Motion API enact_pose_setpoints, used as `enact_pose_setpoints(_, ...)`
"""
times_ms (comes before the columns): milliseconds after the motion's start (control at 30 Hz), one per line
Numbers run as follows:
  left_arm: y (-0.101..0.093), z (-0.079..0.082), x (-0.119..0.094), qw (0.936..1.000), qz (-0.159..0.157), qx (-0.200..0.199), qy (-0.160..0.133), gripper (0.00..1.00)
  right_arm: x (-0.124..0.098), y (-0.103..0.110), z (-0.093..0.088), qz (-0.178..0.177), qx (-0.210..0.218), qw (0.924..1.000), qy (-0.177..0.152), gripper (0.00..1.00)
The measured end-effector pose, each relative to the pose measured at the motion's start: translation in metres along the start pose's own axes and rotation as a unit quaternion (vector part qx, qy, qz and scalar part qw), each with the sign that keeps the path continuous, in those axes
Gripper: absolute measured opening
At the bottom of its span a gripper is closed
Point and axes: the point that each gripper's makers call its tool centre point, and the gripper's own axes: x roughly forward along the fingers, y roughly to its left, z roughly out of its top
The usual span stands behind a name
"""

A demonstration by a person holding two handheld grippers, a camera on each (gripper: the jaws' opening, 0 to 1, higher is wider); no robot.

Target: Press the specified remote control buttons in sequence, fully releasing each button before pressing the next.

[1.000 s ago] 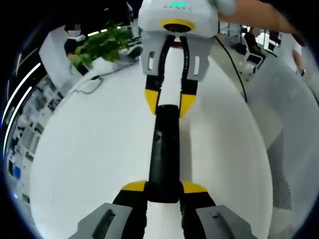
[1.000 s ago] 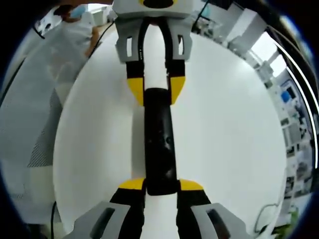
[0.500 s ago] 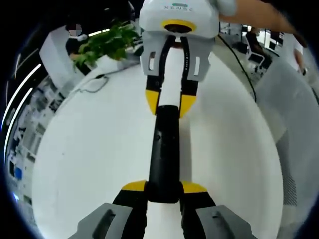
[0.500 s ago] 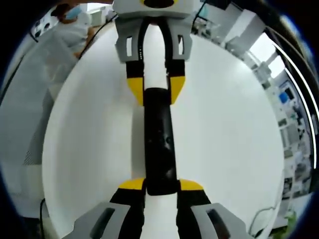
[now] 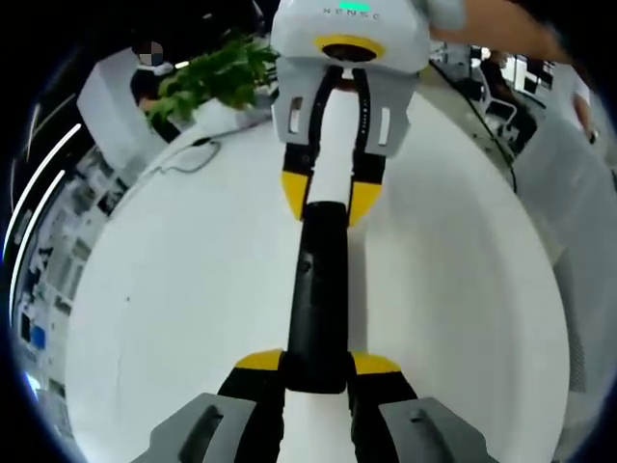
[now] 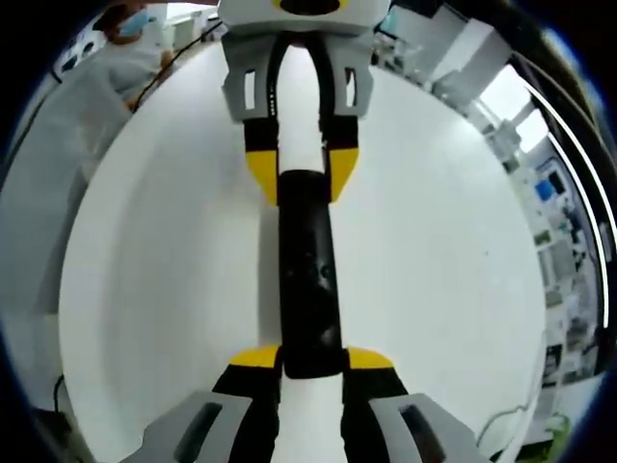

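A long black remote control (image 5: 318, 289) is held above the white table (image 5: 174, 318), gripped at both ends. My left gripper (image 5: 316, 365) is shut on its near end, yellow-tipped fingers on either side. My right gripper (image 5: 328, 198) faces it from the top of the left gripper view, shut on the far end. In the right gripper view the same remote (image 6: 308, 275) runs up the middle, with small buttons faintly visible on its face. There my right gripper (image 6: 310, 362) clamps the near end and my left gripper (image 6: 301, 174) clamps the far end.
A green plant (image 5: 217, 82) and a thin cable (image 5: 188, 159) lie at the table's far edge. A person in white (image 6: 125, 48) stands beyond the table. Office desks and shelving (image 6: 559, 193) ring the room. A hand (image 5: 492, 24) holds my right gripper.
Both views have swung a little over the table, so the background has shifted. The remote stays clamped between both grippers, with no change in grip.
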Motion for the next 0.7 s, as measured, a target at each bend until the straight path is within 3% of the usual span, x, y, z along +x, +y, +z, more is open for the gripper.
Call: enact_pose_setpoints(700,0.024,-0.015,0.008,0.9996,0.012,0.002,0.025,0.23,0.023,-0.026,0.004,-0.015,-0.015,0.9998,0.001,0.20)
